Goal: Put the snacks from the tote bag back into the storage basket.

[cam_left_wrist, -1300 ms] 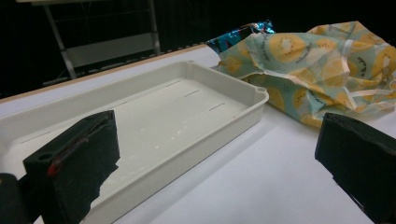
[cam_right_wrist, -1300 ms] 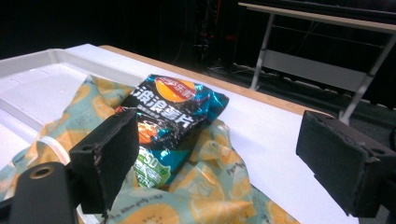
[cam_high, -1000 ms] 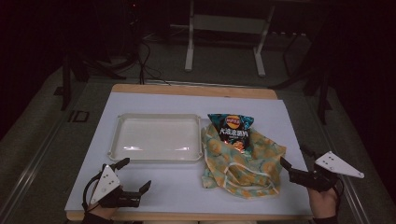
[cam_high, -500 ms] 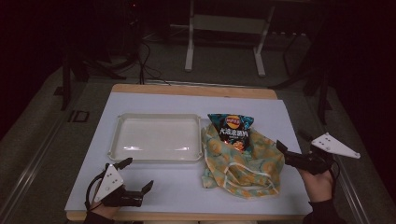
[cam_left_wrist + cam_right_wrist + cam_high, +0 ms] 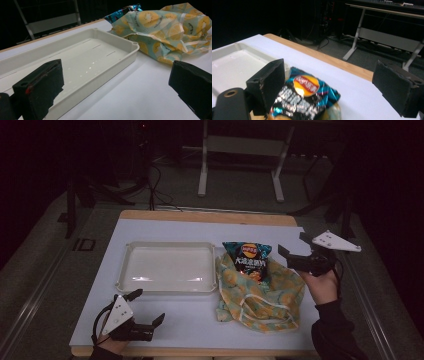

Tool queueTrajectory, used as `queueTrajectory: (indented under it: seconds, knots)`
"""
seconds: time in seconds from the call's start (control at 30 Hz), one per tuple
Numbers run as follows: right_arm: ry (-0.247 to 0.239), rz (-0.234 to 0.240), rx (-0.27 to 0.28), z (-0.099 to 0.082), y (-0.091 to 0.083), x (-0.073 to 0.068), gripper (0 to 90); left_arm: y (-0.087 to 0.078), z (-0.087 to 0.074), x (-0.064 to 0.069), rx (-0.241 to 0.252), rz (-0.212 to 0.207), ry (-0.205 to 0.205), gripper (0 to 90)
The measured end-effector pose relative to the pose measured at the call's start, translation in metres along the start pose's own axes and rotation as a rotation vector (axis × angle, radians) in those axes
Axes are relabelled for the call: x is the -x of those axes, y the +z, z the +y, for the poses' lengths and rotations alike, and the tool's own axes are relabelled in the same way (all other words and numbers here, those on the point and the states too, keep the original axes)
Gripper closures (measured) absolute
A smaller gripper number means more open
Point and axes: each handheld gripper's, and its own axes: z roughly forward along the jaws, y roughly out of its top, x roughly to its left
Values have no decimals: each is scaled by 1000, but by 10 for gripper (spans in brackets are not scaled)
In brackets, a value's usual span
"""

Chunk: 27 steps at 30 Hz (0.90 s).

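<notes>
- Right gripper fingers wide, empty, hovering at mid-right of the high view, aimed at chip bag. Left gripper also wide, empty, parked lower left.
- Bag sits centre, half inside fruit-print cloth bag.
- Risk: slick foil slips or crumples; jaws snag cloth and drag both.
- Tray centre-left, empty, just beside the cloth.
- Far: dark floor, metal stand at top.

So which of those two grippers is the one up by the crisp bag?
The right gripper, held raised above the fruit-print bag, jaws open toward the crisp bag. The left gripper sits low by the table's near edge.
</notes>
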Motion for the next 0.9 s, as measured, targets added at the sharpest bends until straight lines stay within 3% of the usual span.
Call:
queueTrajectory:
  seconds: [0.2,0.47,0.67,0.9]
  knots:
    - [24,27,3,2,32,2,125,1,0,0,-5,-3,1,3]
    - [38,105,-62,-24,73,11,154,1,0,0,-11,-8,9,3]
    - [34,119,-125,-46,89,20,154,3,-1,1,-17,-10,15,3]
    - [51,113,-192,-59,101,32,154,3,0,1,-23,-9,18,3]
